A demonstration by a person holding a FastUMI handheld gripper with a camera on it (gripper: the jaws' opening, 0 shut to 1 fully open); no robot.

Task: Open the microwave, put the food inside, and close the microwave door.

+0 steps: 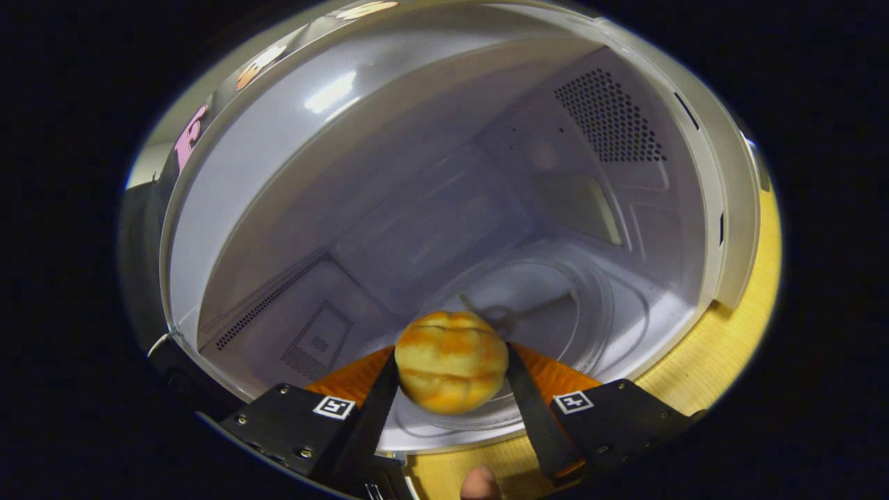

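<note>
I've got the gripper (451,368) clamped on the bun (451,361), both fingers pressing its sides, at the microwave (729,208) front edge. Cavity open beyond; glass turntable (590,305) just ahead, bench (729,340) right.

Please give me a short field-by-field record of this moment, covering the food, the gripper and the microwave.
food: bread roll, golden with darker streaks
hand-held gripper: both fingers press on the roll's sides
roll position: at the front opening of the microwave, above the near edge of the glass turntable
microwave state: cavity open, nothing resting on the turntable
cavity details: vent holes on the side wall
support: wooden tabletop under the microwave
task stage: roll not yet set down
</note>
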